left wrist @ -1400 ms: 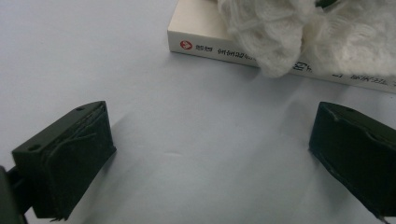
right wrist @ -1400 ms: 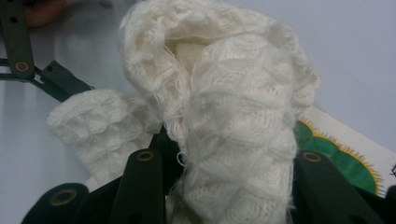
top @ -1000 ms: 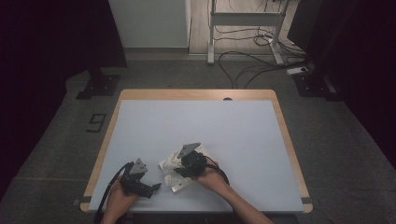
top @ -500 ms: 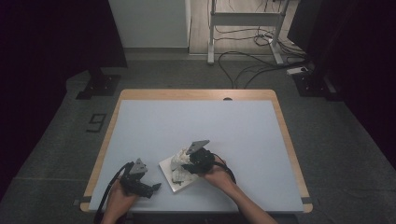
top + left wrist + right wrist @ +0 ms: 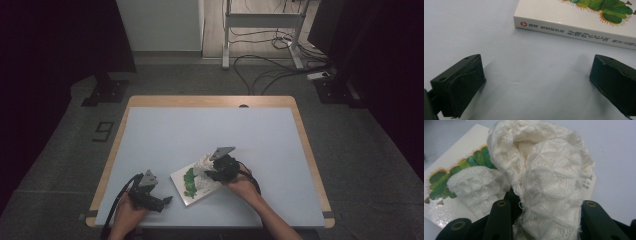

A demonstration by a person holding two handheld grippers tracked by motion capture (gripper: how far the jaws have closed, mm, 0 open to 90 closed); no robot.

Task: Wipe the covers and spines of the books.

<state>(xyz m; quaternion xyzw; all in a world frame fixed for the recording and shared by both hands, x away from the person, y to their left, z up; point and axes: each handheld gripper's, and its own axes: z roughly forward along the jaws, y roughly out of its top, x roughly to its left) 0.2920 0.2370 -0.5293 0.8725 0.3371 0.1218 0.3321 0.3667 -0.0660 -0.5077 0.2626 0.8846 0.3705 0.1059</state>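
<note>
Dark flooring and loose cables surround your pale blue counter (image 5: 210,135), which has a wooden rim and sits mid-frame in the high view. A white book (image 5: 192,185) with a green caterpillar picture on its cover lies flat in the lower centre of that view, near the counter's front edge. Your right tongs (image 5: 212,172) sit over the book's upper right corner, closed on a white knitted cloth (image 5: 549,185); in the right gripper view the cloth bulges up between the jaws and drapes onto the cover. How firmly it is pinched is hard to judge, as the fabric hides the tips. Your left tongs (image 5: 162,201) rest at lower left, jaws spread wide and holding nothing, pointed at the book's spine (image 5: 574,33), apart from it.
</note>
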